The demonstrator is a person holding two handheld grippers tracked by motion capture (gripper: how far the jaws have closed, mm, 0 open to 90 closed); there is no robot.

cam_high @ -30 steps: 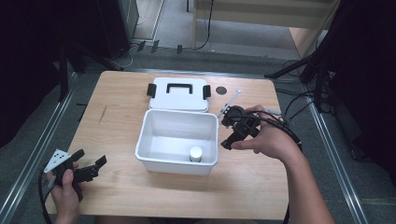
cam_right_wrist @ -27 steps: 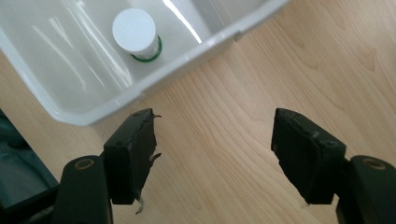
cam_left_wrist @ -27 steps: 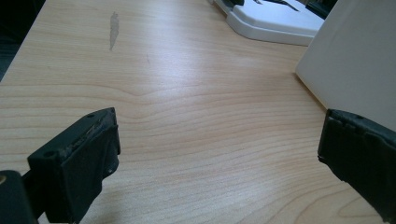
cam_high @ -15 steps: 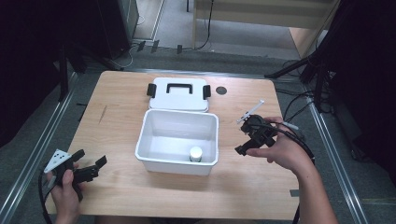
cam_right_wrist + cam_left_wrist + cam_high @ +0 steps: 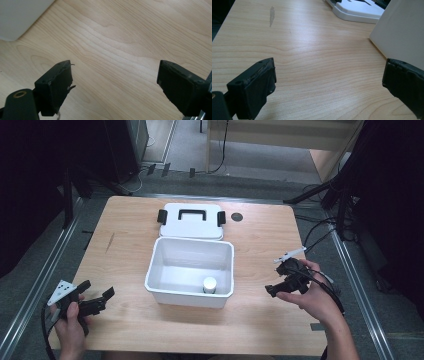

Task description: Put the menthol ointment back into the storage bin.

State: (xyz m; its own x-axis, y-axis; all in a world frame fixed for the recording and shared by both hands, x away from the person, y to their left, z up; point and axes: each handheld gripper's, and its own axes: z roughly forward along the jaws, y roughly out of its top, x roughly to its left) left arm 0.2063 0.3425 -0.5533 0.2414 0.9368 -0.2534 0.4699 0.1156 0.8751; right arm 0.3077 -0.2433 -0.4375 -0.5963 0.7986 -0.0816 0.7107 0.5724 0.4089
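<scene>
Small white bottle (image 5: 209, 283) sitting inside the white box (image 5: 165, 292), against its six o'clock wall. Right gripper (image 5: 278, 279) at three o'clock of the box, jaws just widening, nothing between. Left gripper (image 5: 98, 297) at eight o'clock, jaws apart, empty. Lid (image 5: 192, 220) at twelve.

the right tongs (image 5: 280, 277) are away from the box (image 5: 192, 270) now: a second ago they hung at its right rim near the far corner, and since then they have come toward the person and down, out over bare desk (image 5: 260, 315) to the right of the box. their jaws have just been opening and stand wide, with nothing between them. the right hand (image 5: 312, 295) has drawn back with them toward the desk's near right part.
</scene>
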